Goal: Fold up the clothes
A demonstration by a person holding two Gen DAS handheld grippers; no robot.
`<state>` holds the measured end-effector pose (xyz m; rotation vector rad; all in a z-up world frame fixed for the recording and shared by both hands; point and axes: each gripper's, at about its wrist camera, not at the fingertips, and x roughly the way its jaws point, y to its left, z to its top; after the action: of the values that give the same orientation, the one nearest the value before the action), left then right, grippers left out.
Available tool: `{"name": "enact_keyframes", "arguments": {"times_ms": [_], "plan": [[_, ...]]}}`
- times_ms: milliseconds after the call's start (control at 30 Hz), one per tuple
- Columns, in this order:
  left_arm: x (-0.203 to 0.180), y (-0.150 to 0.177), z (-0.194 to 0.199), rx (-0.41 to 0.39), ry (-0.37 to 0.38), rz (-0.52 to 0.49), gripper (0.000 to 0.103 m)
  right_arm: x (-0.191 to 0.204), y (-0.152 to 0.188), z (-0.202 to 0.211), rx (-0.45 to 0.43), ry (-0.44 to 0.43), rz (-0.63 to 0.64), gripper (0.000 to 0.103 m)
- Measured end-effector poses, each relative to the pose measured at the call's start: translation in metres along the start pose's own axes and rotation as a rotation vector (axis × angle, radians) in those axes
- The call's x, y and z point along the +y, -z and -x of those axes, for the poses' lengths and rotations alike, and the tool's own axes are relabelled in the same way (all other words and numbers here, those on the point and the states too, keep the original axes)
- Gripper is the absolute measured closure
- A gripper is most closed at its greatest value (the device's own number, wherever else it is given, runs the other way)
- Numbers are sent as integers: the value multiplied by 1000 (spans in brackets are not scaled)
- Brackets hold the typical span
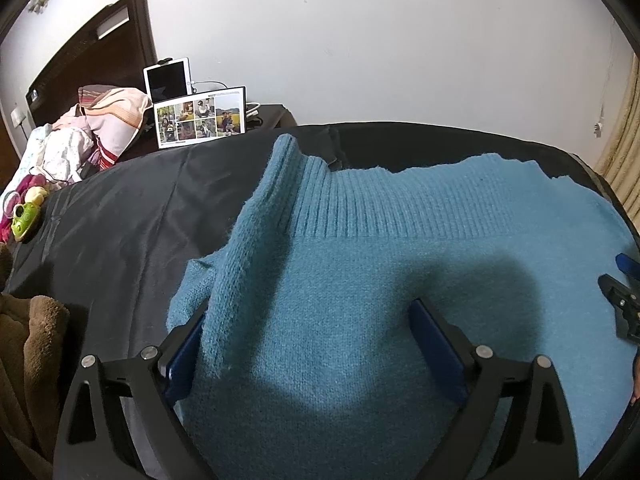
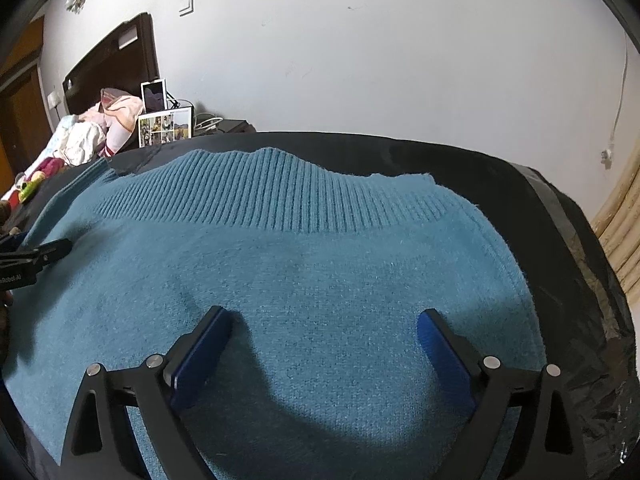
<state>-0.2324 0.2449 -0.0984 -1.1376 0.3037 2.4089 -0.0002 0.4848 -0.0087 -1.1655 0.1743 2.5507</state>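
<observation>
The blue sweater (image 2: 304, 280) lies spread flat on the black-covered counter (image 1: 120, 216), ribbed hem toward the far edge, filling the right half to the right edge. One sleeve (image 1: 256, 216) is folded inward over the body along the left side, evidently to narrow the garment before the next fold. Left tool (image 1: 308, 340): jaws wide apart, straddling the sleeve end, gripping nothing. Right tool (image 2: 324, 332): jaws equally wide, empty, just over the knit.

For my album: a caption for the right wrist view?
Open right gripper above a teal knitted sweater on a black cloth-covered surface.
</observation>
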Motion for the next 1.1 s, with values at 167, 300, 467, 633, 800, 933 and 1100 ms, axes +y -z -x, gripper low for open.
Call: {"name": "enact_keyframes", "arguments": {"times_ms": [167,300,467,633,800,933,1100], "plan": [[1,1,0,10,-27,21,1,-2,1,1,2,-17,-10,5],[1,3,3,11,-33,27,1,-17,4,21,13,-80,-66,5],[2,7,15,3,-45,47,1,-58,17,66,-22,-82,-139,5],[-6,18,38,-23,-43,20,1,-119,43,91,24,-61,-328,5],[-12,24,53,-33,-22,5,1,-150,71,99,59,-102,-459,5],[-12,27,57,-38,-8,2,1,-150,86,95,96,-221,-532,5],[-5,31,55,-34,0,15,1,-143,94,88,117,-310,-601,5]]}}
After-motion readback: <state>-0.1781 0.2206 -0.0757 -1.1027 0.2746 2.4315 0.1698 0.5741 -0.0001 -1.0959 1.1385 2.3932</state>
